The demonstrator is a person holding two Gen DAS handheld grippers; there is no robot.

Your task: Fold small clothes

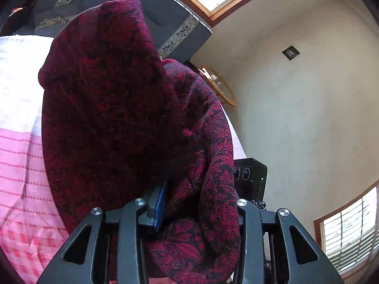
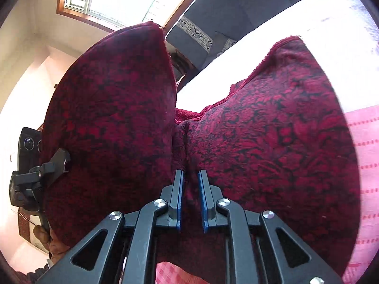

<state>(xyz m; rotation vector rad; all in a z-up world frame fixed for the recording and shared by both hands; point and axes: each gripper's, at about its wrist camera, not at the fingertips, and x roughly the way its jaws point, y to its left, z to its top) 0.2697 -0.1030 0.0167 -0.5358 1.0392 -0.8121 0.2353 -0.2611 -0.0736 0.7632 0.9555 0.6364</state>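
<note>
Crimson black-patterned cloth (image 2: pixel 272 142) bunched, lifted; both hand-held grippers (image 2: pixel 190 198) (image 1: pixel 189 203) clamp it.

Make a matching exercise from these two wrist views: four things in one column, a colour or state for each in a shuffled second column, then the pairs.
Things:
1. red cloth
2. sheet
3. right gripper
4. sofa

Colours or states:
A. pink with dotted lines
B. grey with patterned trim
C. dark red with black pattern
D. closed on a fold of fabric

Pairs: 1-C, 2-A, 3-D, 4-B
</note>
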